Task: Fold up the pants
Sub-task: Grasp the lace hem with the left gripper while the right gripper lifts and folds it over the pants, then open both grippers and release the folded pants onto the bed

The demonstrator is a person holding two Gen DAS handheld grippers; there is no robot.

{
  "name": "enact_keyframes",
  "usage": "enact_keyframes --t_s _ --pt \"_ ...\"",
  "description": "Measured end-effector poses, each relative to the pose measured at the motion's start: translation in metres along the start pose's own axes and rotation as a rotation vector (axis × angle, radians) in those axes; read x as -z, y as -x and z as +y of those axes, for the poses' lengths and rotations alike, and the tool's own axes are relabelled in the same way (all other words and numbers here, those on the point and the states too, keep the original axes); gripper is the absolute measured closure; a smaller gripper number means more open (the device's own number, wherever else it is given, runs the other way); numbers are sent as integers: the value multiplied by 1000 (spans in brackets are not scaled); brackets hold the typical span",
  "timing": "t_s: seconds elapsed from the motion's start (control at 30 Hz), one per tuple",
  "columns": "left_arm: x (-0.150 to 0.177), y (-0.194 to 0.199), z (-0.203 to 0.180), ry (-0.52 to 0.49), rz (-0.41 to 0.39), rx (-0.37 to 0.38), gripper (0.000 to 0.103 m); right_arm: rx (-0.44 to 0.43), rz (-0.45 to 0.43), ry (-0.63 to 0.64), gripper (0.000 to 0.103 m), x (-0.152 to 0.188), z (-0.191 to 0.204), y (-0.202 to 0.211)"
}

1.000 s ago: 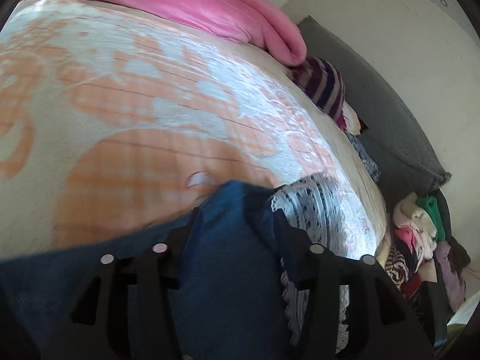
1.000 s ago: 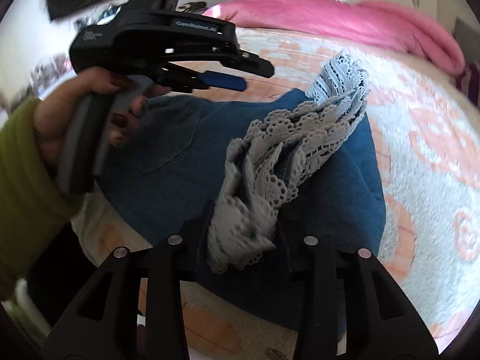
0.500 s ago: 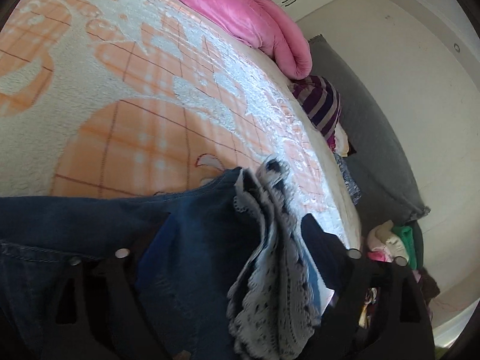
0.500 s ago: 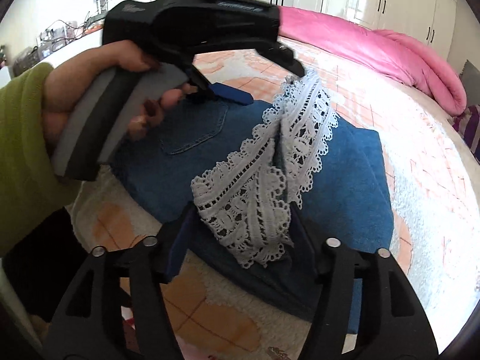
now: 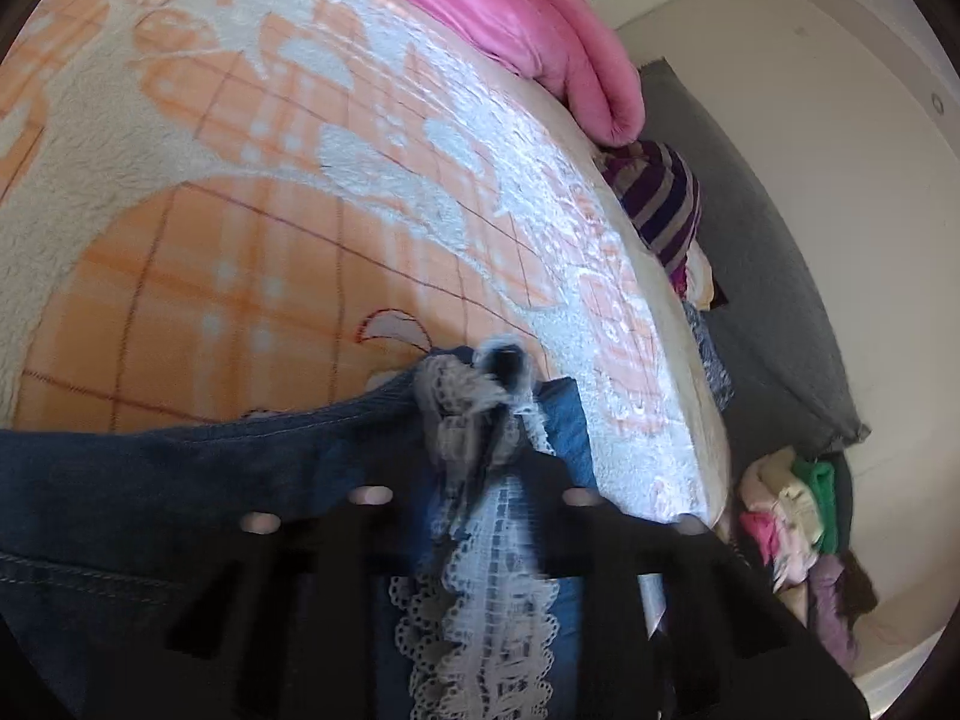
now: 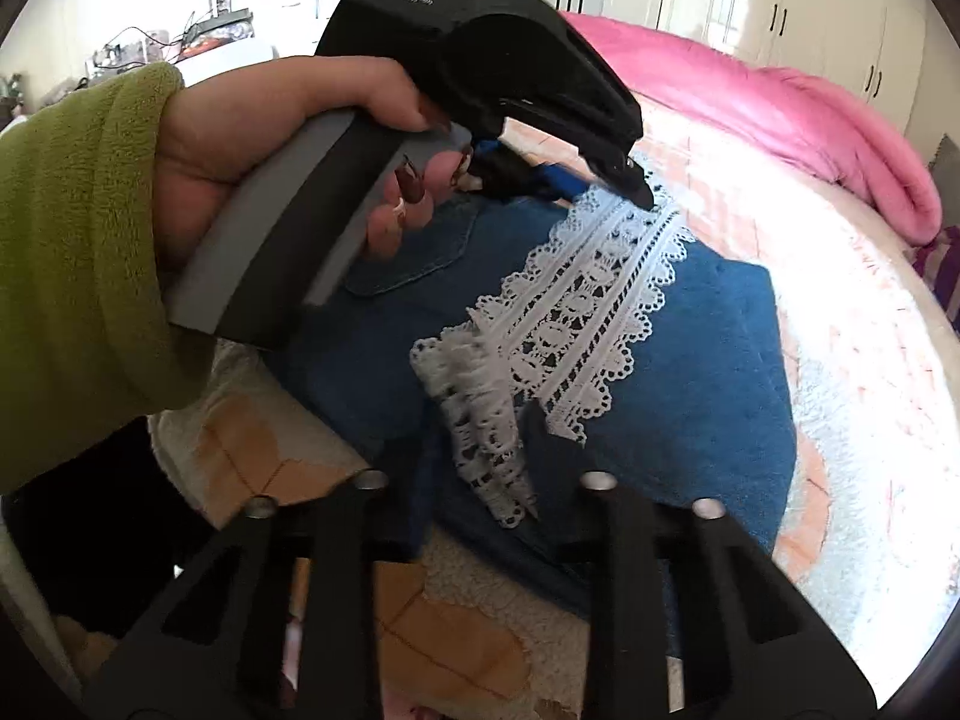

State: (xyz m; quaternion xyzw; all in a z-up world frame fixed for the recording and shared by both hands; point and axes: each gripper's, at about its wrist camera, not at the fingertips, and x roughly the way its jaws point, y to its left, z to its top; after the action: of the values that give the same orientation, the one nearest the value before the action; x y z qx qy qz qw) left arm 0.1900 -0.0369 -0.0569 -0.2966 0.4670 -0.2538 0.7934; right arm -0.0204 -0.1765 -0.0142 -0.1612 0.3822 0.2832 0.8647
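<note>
Folded blue jeans (image 6: 690, 372) lie on the bed, with a white lace trim (image 6: 588, 312) stretched flat across their top. A hand in a green sleeve holds my left gripper (image 6: 600, 183) at the lace's far end. In the left wrist view that left gripper (image 5: 480, 456) has its jaws closing, with bunched lace (image 5: 474, 408) pinched between them over the denim (image 5: 180, 468). My right gripper (image 6: 480, 444) sits at the near end. Its jaws are also closing, and crumpled lace is squeezed between the fingers (image 6: 543, 438).
An orange and white fleece blanket (image 5: 240, 210) covers the bed. A pink duvet (image 6: 780, 114) lies along the far side. Past the bed's right edge are a striped garment (image 5: 660, 198), a grey cushion (image 5: 774, 300) and a pile of clothes (image 5: 792, 510) on the floor.
Both grippers widened, then narrowed onto the lace. The lace went from a bunched heap to a flat strip across the jeans. The left gripper dropped onto its far end.
</note>
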Motion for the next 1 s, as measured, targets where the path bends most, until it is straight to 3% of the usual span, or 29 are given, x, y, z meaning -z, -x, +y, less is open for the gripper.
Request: enact_keyframes --t_s 0.23,0.4,0.53,0.67,0.8,1.0 --pt "-5 43 -17 -71 -85 56 85 -90 -76 -13 92 -14 2 26" --pt "1 32 14 -34 -18 -34 85 -112 5 34 91 -12 20 -5" --pt "6 19 29 -18 -5 -69 81 -114 16 48 83 -11 28 -8" --pt "6 18 28 -42 -12 -81 77 -211 9 -51 73 -15 6 -7" --pt "8 31 15 -92 -29 -104 55 -249 -28 -161 65 -12 -25 13" --pt "25 71 5 -134 -76 -151 42 -173 -66 -254 58 -5 -66 37"
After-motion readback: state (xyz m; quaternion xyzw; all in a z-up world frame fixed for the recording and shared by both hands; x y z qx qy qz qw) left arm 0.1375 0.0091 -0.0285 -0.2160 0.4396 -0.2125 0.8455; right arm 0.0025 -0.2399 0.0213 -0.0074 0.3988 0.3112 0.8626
